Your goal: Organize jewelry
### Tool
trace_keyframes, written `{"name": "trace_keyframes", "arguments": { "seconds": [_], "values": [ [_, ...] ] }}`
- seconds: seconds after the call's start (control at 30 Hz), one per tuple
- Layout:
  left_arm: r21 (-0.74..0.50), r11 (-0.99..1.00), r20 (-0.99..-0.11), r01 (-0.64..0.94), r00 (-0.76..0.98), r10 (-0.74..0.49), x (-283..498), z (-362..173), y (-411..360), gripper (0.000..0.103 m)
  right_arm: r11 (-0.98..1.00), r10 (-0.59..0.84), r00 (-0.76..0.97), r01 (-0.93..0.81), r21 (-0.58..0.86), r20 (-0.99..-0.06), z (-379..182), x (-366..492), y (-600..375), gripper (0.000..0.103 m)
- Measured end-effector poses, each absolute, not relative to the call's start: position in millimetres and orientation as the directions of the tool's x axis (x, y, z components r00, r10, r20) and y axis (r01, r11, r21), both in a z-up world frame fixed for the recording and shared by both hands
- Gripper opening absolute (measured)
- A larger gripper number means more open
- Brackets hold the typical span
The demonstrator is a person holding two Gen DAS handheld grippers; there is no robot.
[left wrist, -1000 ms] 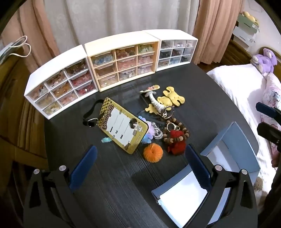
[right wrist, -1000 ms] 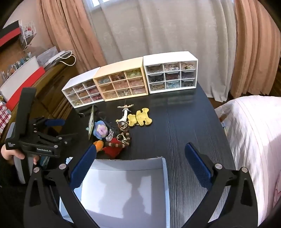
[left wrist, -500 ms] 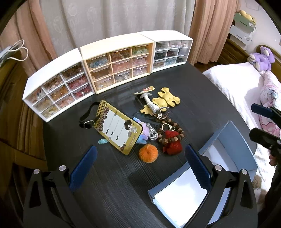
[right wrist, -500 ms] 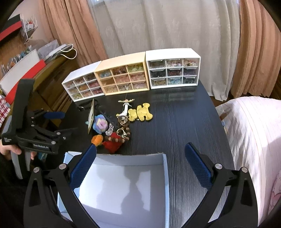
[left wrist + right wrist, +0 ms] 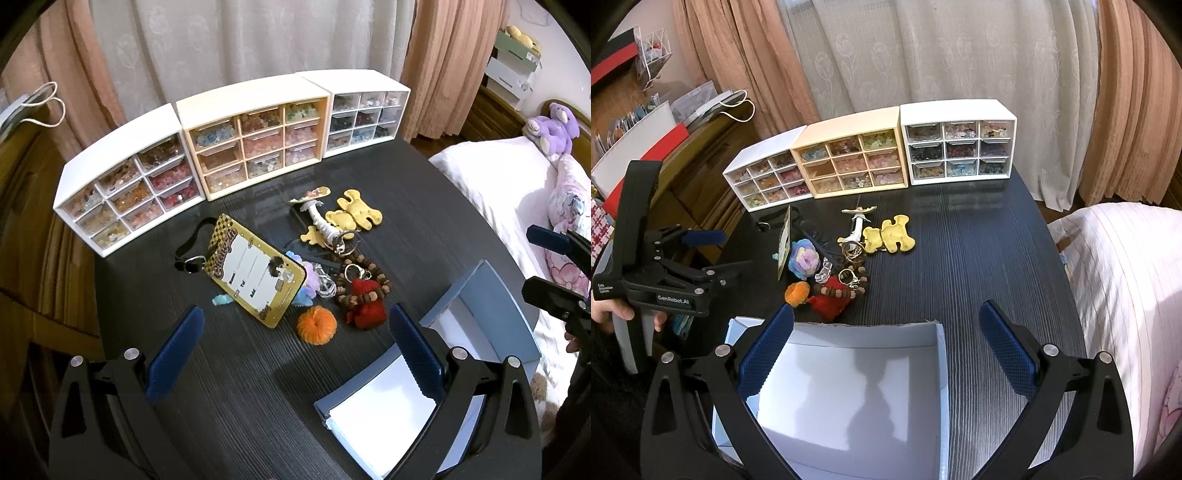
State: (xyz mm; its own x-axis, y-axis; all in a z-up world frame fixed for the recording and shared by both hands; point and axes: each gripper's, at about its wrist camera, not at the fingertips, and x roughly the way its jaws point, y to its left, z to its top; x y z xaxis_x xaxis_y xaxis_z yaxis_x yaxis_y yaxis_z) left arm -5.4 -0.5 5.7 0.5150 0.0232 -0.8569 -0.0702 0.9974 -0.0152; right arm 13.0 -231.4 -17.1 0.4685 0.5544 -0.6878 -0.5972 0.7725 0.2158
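Both grippers are hovering with fingers spread wide, holding nothing: the left gripper (image 5: 291, 332) over the dark table (image 5: 424, 206), the right gripper (image 5: 886, 328) over the open box (image 5: 849, 387). Beyond lies the trinket pile (image 5: 332, 266), mid-table; farthest, three bead drawer cabinets (image 5: 255, 136) are standing.

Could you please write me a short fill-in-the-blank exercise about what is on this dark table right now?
1. Between the two white bead-drawer cabinets stands a cabinet coloured ____.
2. Each cabinet front shows ____ small drawers.
3. The open blue cardboard box holds ____.
4. The left tongs and right tongs are both ____.

Missing words: yellow; nine; nothing; open
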Motion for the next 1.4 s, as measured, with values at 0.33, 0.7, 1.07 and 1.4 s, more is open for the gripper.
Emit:
{"name": "trace_keyframes", "arguments": {
  "seconds": [0.33,0.7,1.07,1.4],
  "values": [
    [0.001,0.995,-0.850,-0.104,0.524,0.056,-12.0,11.7,-2.5,0.099,0.733,0.602,0.432,-0.633,0.250,-0.671,-24.4,21.8,-229.5,0.096],
    [-0.057,0.958,-0.834,-0.280,0.541,0.108,-34.6,28.1,14.0,0.099,0.689,0.613,0.407,-0.694,0.206,-0.678,-27.9,26.2,-230.1,0.096],
    [0.005,0.940,-0.818,-0.342,0.539,0.200,-34.5,15.5,-5.2,0.099,0.668,0.636,0.426,-0.722,0.183,-0.644,-41.9,25.4,-246.4,0.096],
    [-0.091,0.918,-0.829,-0.387,0.540,0.146,-33.6,4.3,-7.1,0.099,0.618,0.661,0.496,-0.786,0.033,-0.562,-34.4,10.8,-247.3,0.096]
  ]
}}
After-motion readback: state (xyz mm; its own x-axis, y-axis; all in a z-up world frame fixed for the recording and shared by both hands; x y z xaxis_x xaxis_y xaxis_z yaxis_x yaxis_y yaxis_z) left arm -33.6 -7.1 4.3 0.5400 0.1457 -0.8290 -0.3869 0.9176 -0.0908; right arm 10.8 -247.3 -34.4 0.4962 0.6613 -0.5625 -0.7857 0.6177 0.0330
